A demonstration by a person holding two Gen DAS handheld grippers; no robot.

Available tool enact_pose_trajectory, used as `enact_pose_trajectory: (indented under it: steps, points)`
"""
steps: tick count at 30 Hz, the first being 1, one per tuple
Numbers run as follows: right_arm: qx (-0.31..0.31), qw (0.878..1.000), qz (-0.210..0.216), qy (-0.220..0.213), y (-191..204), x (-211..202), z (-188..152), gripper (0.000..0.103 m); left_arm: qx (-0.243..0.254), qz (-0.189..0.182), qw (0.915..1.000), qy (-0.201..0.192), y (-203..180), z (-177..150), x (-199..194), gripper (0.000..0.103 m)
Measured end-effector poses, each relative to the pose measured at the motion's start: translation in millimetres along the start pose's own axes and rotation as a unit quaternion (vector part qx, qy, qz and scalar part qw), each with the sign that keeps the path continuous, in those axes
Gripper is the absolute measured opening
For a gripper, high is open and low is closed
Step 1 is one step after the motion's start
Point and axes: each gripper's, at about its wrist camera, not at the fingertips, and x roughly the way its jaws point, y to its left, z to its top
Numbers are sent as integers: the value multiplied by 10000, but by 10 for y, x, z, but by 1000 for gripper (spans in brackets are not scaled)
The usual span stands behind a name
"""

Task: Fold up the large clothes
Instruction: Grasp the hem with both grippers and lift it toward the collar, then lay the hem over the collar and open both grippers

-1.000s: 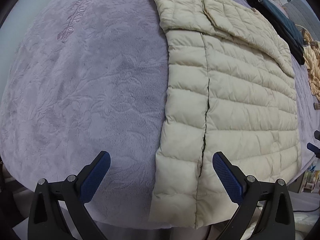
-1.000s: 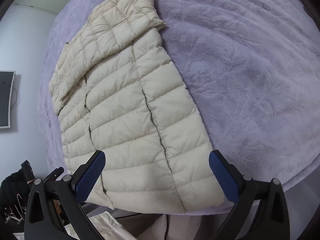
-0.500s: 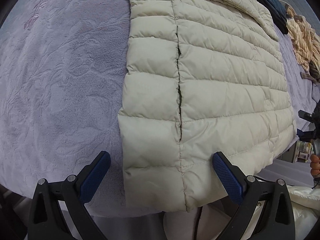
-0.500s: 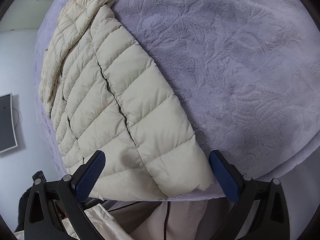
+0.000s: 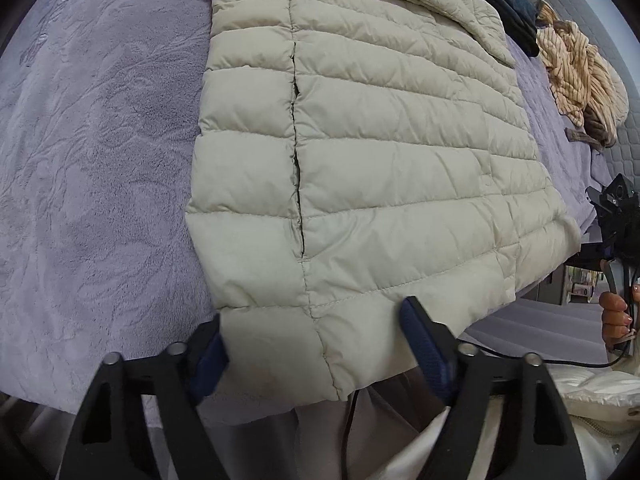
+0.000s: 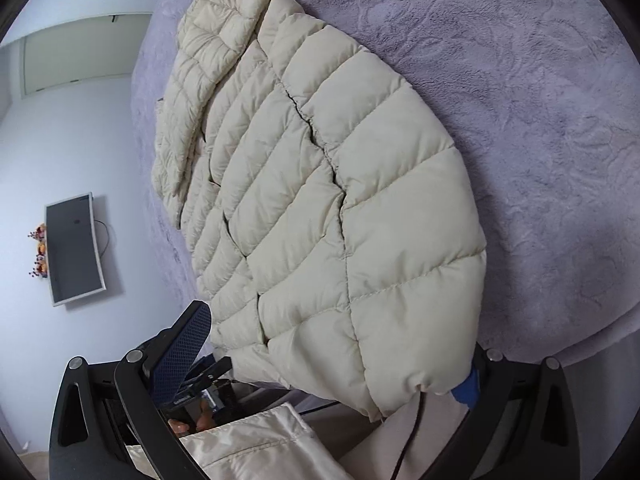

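A cream quilted puffer jacket (image 5: pixel 380 152) lies flat on the lilac bed cover (image 5: pixel 100 160), its sleeve folded across the top. Its hem hangs over the near bed edge. My left gripper (image 5: pixel 316 348) is open, its two blue pads on either side of the hem's left corner. In the right wrist view the same jacket (image 6: pixel 320 200) fills the middle, and my right gripper (image 6: pixel 332 360) is open with its pads straddling the hem's right corner. The right pad is partly hidden behind the fabric.
A dark folded garment (image 5: pixel 500 4) and a striped tan cloth (image 5: pixel 576 64) lie at the far right of the bed. A wall monitor (image 6: pixel 74 248) hangs to the left. The person's white coat (image 6: pixel 256 444) is below the bed edge.
Both grippers have moved in toward the jacket's hem, which now lies between their pads. The left gripper's jaws have narrowed a little; the jacket itself has not moved.
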Motion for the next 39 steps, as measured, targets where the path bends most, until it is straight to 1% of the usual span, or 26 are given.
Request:
enact_pose_trajectory:
  steps: [2, 3, 4, 5, 6, 7, 8, 9, 11, 14, 17, 21, 24, 26, 30, 35, 37, 39]
  points:
    - [67, 9999, 70, -88, 10, -7, -38, 103, -90, -123, 9999, 26, 30, 4, 3, 47]
    - [115, 9998, 81, -144, 50, 23, -53, 103, -137, -204, 9997, 34, 55, 9, -11, 40]
    - [165, 9996, 119, -182, 57, 23, -59, 100, -170, -300, 9994, 35, 199, 55, -41, 27]
    - [218, 9994, 165, -207, 59, 28, -67, 97, -186, -404, 9990, 37, 222, 60, -57, 19]
    - [273, 9992, 164, -228, 64, 44, -77, 82, -173, -542, 9984, 41, 292, 63, -95, 17]
    - [321, 9992, 92, -239, 71, 57, -87, 46, -166, -699, 9974, 41, 330, 66, -132, 17]
    - [363, 9991, -2, -222, 79, 78, -95, 23, -180, -844, 9963, 35, 357, 70, -168, 15]
    - [393, 9990, -33, -210, 94, 90, -101, 10, -202, -987, 9949, 29, 382, 76, -206, 11]
    - [239, 9992, 115, -300, 157, 48, -101, 10, -279, -1260, 9916, -28, 440, 84, -318, 11]
    - [25, 9974, 581, -421, 326, -59, -73, 10, -459, -1548, 9866, -226, 500, 162, -537, 11]
    - [-230, 9946, 872, -508, 564, -171, 70, 10, -709, -1835, 9785, -617, 542, 300, -818, 11]
    - [-597, 9907, 1068, -602, 959, -301, 387, 10, -879, -1960, 9683, -1274, 570, 607, -1193, 11]
    - [-1024, 9867, 1100, -615, 1302, -358, 693, 10, -813, -1746, 9650, -1782, 523, 947, -1405, 11]
    - [-1260, 9844, 1085, -581, 1518, -348, 930, 10, -846, -1636, 9618, -2025, 526, 1208, -1500, 11]
    - [-1568, 9809, 1001, -566, 1864, -273, 1450, 10, -969, -1508, 9529, -2448, 556, 1726, -1610, 11]
    - [-1656, 9804, 892, -582, 2162, -70, 2131, 10, -954, -991, 9517, -2744, 559, 2336, -1627, 11]
    - [-1707, 9801, 826, -578, 2271, 29, 2383, 10, -939, -815, 9518, -2805, 583, 2553, -1598, 11]
    - [-1704, 9813, 721, -539, 2336, 162, 2618, 10, -888, -592, 9540, -2802, 600, 2747, -1528, 11]
